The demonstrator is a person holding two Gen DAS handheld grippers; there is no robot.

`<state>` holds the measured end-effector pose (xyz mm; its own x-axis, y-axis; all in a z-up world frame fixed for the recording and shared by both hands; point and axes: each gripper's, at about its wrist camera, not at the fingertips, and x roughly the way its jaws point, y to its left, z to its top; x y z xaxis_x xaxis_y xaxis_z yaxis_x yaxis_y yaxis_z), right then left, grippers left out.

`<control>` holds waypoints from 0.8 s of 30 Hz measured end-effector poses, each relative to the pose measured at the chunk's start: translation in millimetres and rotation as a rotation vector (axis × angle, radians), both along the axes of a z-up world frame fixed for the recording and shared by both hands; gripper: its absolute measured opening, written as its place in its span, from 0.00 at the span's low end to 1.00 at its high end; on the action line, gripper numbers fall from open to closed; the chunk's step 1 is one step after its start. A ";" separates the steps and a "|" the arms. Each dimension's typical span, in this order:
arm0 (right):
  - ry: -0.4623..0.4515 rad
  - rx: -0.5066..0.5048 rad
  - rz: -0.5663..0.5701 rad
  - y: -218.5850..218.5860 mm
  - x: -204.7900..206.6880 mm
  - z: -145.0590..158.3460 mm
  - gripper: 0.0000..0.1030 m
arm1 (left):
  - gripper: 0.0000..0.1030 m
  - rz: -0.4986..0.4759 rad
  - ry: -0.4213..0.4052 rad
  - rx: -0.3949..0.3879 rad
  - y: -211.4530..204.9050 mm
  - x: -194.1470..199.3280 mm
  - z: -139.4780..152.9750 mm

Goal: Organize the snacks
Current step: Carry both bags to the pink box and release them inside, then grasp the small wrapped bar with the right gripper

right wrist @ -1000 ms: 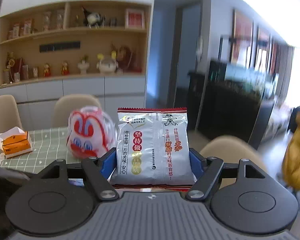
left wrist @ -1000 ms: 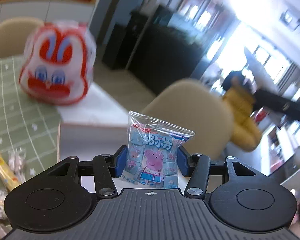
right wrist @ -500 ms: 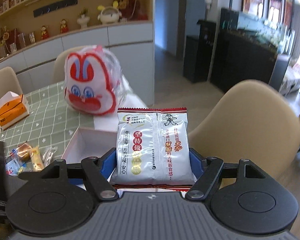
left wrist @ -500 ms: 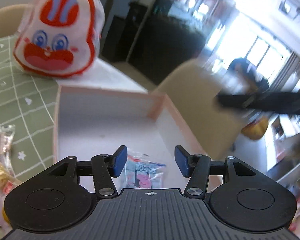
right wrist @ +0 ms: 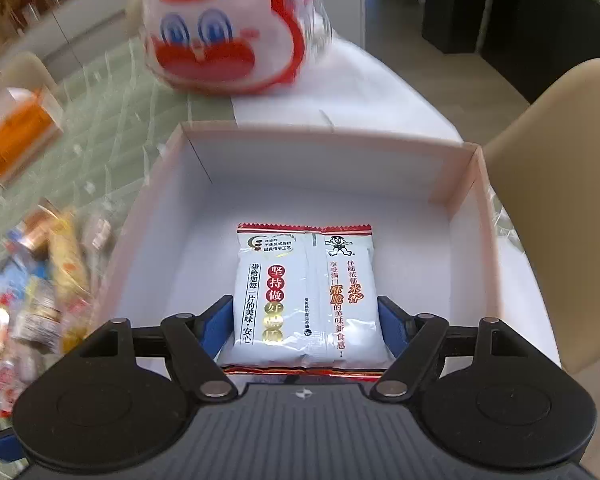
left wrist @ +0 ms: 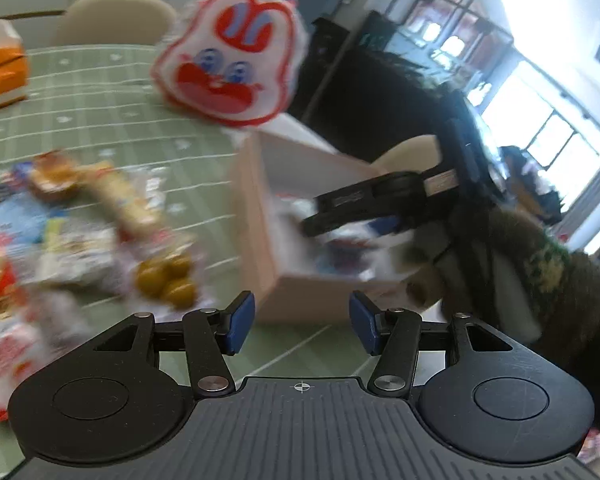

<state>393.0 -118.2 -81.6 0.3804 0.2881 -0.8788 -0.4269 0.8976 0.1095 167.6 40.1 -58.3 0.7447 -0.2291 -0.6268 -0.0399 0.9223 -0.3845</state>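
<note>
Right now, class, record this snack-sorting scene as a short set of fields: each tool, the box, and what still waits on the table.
left tool: open, nothing between its pads, outside the box
right tool: shut on the rice cracker packet, over the box
box: open-topped, white inside, pinkish walls
loose snacks: heaped on the green checked tablecloth, left of the box
rabbit-face bag: beyond the box
tissue box: orange, far left
</note>
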 end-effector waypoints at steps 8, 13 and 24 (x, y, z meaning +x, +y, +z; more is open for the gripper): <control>-0.067 -0.155 0.140 24.4 -14.2 1.5 0.75 | 0.56 0.202 0.062 0.030 67.6 -43.0 -7.7; -0.072 -0.003 0.077 -1.4 -13.2 35.2 0.80 | 0.56 0.195 0.076 0.001 78.9 -59.6 -11.6; -0.388 0.037 0.026 -16.1 -107.2 65.0 0.80 | 0.56 0.158 0.075 0.010 73.5 -63.4 -15.0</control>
